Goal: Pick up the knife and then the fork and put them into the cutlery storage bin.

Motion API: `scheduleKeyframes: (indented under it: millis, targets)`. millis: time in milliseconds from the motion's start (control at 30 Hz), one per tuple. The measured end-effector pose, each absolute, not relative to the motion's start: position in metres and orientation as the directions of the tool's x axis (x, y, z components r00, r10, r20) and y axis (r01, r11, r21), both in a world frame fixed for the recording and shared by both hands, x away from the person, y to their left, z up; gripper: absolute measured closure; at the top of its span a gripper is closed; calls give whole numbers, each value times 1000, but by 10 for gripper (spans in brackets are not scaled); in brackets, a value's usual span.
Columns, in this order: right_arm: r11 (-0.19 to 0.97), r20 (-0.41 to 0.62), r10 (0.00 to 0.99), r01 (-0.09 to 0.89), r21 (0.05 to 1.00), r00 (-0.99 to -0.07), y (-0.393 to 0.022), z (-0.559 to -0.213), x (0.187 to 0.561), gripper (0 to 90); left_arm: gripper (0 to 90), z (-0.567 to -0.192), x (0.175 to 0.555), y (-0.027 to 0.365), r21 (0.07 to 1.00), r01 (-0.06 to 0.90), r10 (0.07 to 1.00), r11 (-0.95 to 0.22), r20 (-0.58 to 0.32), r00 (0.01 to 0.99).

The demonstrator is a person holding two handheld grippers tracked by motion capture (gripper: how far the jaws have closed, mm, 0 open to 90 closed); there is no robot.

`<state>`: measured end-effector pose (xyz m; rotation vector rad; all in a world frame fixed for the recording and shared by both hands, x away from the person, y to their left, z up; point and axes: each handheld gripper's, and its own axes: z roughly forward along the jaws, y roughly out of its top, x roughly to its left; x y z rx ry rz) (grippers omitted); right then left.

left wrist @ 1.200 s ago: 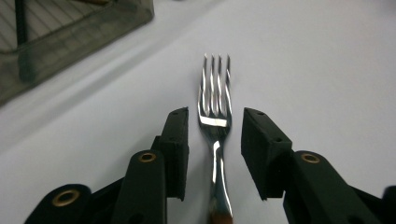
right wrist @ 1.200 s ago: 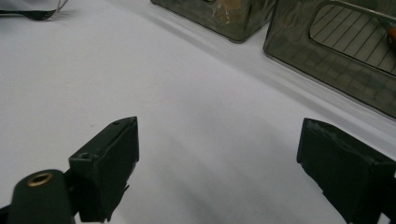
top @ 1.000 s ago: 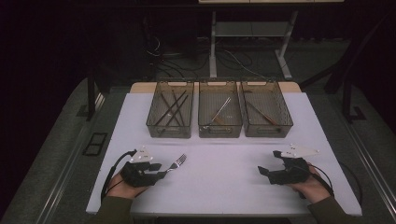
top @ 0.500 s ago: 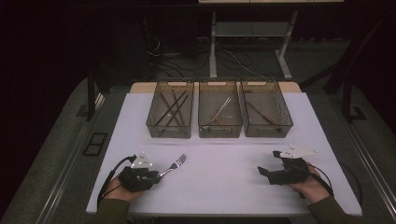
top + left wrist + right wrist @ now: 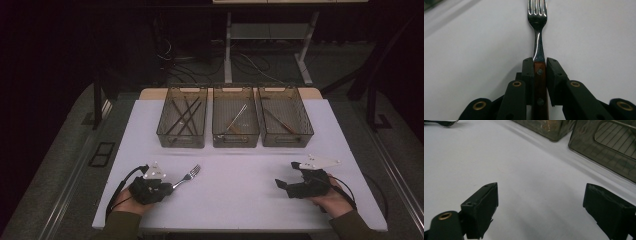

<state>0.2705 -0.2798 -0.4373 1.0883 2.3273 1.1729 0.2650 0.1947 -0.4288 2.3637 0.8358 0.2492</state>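
Left gripper (image 5: 165, 189) has just been closing, with the fork (image 5: 537, 37) between its jaws. In the left gripper view the pads (image 5: 529, 75) sit against both sides of the wooden handle, just behind where the metal neck starts. Looks clamped, though I can't confirm from this angle how firmly.

Fork lies flat on the white table (image 5: 240, 200) at the near left, tines pointing away toward the bins. Right gripper (image 5: 282, 184) is parked near the right edge, jaws wide apart, nothing between them (idle).

Three mesh bins at the far side: left bin (image 5: 182, 122) holds dark sticks, middle bin (image 5: 235, 122) has what looks like metal cutlery, right bin (image 5: 285, 120) something long and thin, too dim to identify.

Risks from here:
- Grip is far back on the handle, so the heavy head hangs out front. It could pivot down in the jaws on lift.
- Handle is narrow and smooth. Any off-centre pad contact and it twists or slips out.
- Drooping tines could catch a bin rim on the way in.
- Wrong bin is possible, since the contents are hard to read.
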Motion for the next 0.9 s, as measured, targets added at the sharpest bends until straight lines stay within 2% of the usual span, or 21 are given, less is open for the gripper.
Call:
scheduleKeyframes:
  millis: [267,433,600,900]
  targets:
    - [357,101,731,505,786,-674,-276,-429,274,127,773,-413,273,177,696,458,596,-553,-54,801]
    - [305,190,683,512,803,-705,-274,-417,277,146,773,-404,278,155,745,416,563,-522,-66,824]
    - [306,177,672,488,818,-719,-265,-408,283,154,773,-395,286,127,782,375,544,-497,-56,837]
    - [233,266,612,491,840,-745,-244,-390,301,371,773,-390,301,67,814,318,494,-486,-45,869]
